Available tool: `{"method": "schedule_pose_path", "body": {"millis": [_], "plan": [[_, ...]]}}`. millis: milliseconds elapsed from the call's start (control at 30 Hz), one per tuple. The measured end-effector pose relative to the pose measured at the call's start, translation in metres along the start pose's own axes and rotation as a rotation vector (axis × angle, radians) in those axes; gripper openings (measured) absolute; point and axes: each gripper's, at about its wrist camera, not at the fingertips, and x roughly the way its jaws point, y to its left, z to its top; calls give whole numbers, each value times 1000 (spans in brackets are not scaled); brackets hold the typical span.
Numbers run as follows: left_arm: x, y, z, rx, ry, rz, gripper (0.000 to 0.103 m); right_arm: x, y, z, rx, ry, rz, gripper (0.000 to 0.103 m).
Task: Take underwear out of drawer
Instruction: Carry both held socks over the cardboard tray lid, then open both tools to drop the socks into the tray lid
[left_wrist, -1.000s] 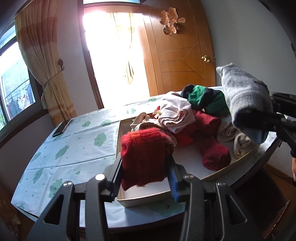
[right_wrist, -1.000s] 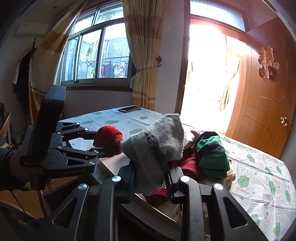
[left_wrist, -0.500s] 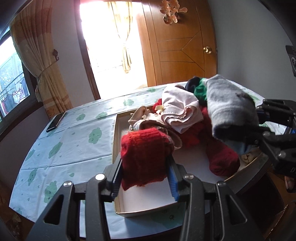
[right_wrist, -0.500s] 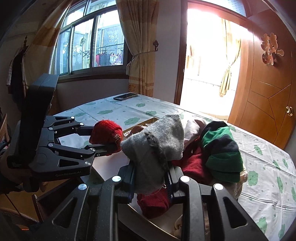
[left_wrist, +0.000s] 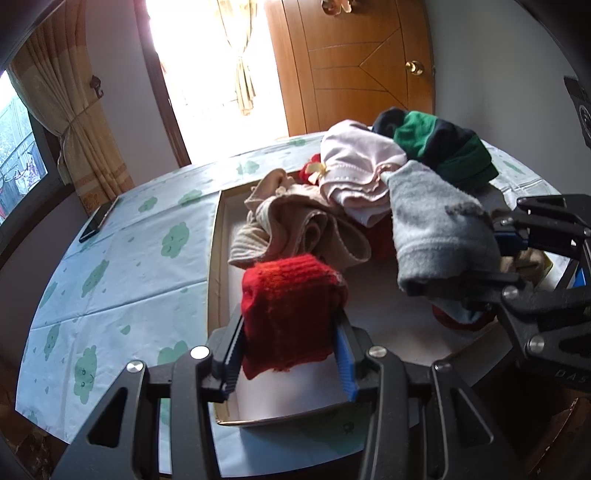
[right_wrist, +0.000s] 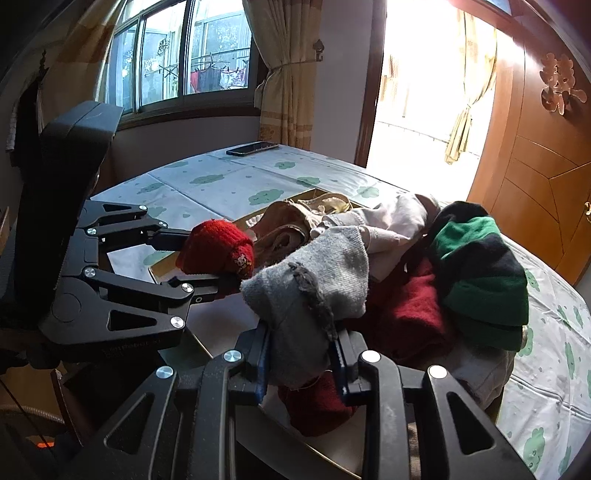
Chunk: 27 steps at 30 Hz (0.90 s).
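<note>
- My left tongs (left_wrist: 290, 363) are clamped on a red knitted sock (left_wrist: 291, 314), held up over the near end of the drawer (left_wrist: 216, 266).
- My right tongs (right_wrist: 301, 363) are clamped on a grey sock (right_wrist: 314, 295), held above the drawer's right side, just beside the left tongs.
- The drawer is a shallow white tray with a wooden rim, lying on the desk (left_wrist: 122, 266), which has a pale cloth printed with green clouds.
- Inside the drawer lies a heap of clothes: beige underwear (left_wrist: 295, 221) towards the far left, pink underwear (left_wrist: 358, 173) behind it, a green and dark striped garment (left_wrist: 439, 147) at the far right, and dark red knitwear (right_wrist: 410, 317) underneath.
- A dark phone (left_wrist: 98, 221) lies on the desk's far left edge.
</note>
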Motion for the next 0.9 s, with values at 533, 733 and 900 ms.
{"method": "schedule_pose_path", "body": {"millis": [533,733,900], "plan": [[-1,-2,-8,-8,37,-8,61,11,-4,-6,68,57,6,55],[-23,-2,-13,-39,-19,-26,71,-10,-6,-15,95,1,-4,63],[-48,-9,-20,-32,-79,-20,73,-37,1,-29,89,-41,-45,64]]}}
